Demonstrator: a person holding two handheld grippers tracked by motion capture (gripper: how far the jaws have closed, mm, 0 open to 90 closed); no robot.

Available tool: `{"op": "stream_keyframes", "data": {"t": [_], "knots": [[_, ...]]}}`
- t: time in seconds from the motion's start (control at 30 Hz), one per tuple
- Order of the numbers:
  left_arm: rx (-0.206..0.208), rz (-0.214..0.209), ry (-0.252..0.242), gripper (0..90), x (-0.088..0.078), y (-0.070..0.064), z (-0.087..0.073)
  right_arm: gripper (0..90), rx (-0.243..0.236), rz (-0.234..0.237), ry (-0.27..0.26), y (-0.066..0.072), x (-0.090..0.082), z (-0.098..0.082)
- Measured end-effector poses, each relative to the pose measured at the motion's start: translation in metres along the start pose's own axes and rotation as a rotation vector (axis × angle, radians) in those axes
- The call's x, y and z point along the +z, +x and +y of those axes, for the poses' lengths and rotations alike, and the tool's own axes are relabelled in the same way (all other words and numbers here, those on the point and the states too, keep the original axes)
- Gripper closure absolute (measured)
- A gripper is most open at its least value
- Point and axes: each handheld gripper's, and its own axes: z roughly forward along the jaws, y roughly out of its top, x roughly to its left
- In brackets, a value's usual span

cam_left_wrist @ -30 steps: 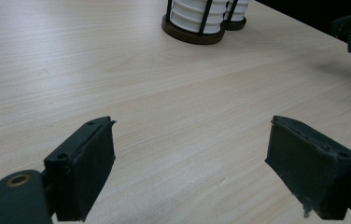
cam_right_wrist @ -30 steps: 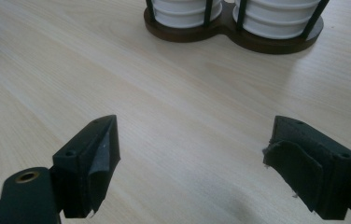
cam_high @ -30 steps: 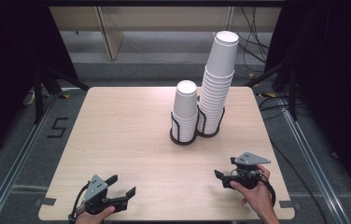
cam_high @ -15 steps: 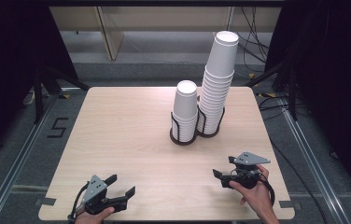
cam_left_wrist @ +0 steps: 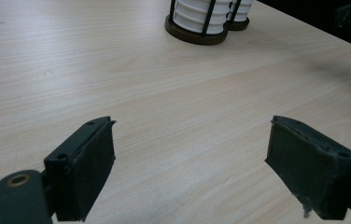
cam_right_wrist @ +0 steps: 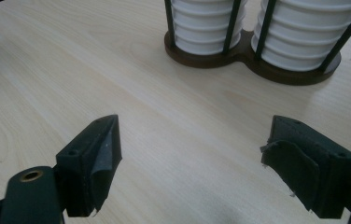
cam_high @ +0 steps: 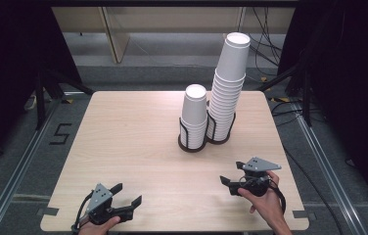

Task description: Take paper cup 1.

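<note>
A light wood-grain table (cam_high: 138, 142) is seen from above, set on a grey floor (cam_high: 20, 147) with metal rails (cam_high: 319, 156) along both sides. A "5" (cam_high: 60, 133) is marked on the floor at the left. Dark curtains (cam_high: 11, 58) close off both sides, and pale wooden furniture (cam_high: 118, 29) stands beyond the far edge, with cables (cam_high: 265, 39) trailing at the back right.

Two stacks of white paper cups are held in a dark double wire holder (cam_high: 206, 139) on the far right part of the table: a short stack (cam_high: 195, 115) at the left and a tall stack (cam_high: 230, 83) touching it at the right.

The left gripper (cam_high: 128, 196) is held at the near left edge, well apart from the holder, which is seen far off at the top of the left gripper view (cam_left_wrist: 194, 21). Its jaws are spread open over bare wood, with nothing between them and nothing touched.

The right gripper (cam_high: 227, 182) is held at the near right, nearer to the holder but clearly apart from it. In the right gripper view the holder (cam_right_wrist: 253, 58) lies ahead and slightly right of the gap. These jaws are likewise parted wide and empty.
</note>
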Motion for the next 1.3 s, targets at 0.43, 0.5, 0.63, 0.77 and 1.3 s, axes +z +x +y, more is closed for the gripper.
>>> {"op": "stream_keyframes", "data": {"t": [0.43,0.5,0.63,0.77,1.3], "knots": [[-0.001,0.005,0.001,14.4,0.0,0.0,-0.001,19.9,-0.032,0.0,-0.028,0.006,0.006,0.028],[-0.002,0.007,0.004,14.4,0.0,0.0,-0.001,20.6,-0.033,0.006,-0.044,0.008,0.008,0.035],[-0.005,0.007,-0.006,14.4,0.0,0.0,-0.001,20.9,-0.072,0.008,-0.055,0.01,0.011,0.05],[-0.007,0.0,-0.01,14.4,0.0,0.0,-0.001,20.9,-0.076,0.012,-0.08,0.01,0.015,0.063],[-0.005,-0.001,-0.011,14.4,0.001,-0.001,-0.001,19.0,-0.075,0.001,-0.123,0.017,0.027,0.113]]}}
